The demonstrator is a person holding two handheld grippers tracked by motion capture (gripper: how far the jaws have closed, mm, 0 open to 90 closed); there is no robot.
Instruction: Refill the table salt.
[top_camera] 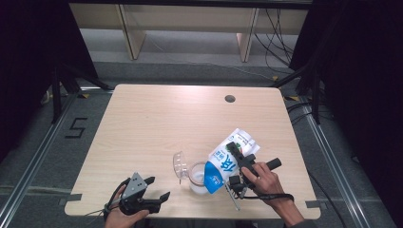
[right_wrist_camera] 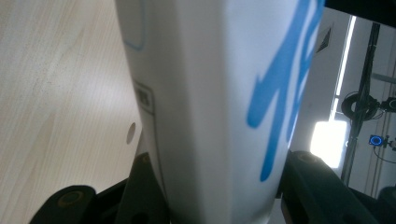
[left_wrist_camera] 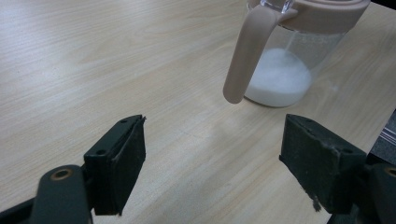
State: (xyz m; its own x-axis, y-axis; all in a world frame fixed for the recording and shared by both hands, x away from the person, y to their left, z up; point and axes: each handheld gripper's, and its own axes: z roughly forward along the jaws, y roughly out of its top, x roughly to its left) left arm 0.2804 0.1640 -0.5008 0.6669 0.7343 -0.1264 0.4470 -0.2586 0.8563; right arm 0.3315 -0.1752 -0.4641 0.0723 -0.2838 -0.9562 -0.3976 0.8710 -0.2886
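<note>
White carton (top_camera: 227, 159), blue lettering

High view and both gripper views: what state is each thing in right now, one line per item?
Milk carton: tilted, its blue end over the jug's mouth, clamped in the right gripper.
Jug: upright on the table, a shallow layer of white liquid in the bottom.
Jug lid: flipped open, standing up at the rim.
Right gripper: shut on the carton.
Left gripper: open, empty, low over the table near the jug.
</note>
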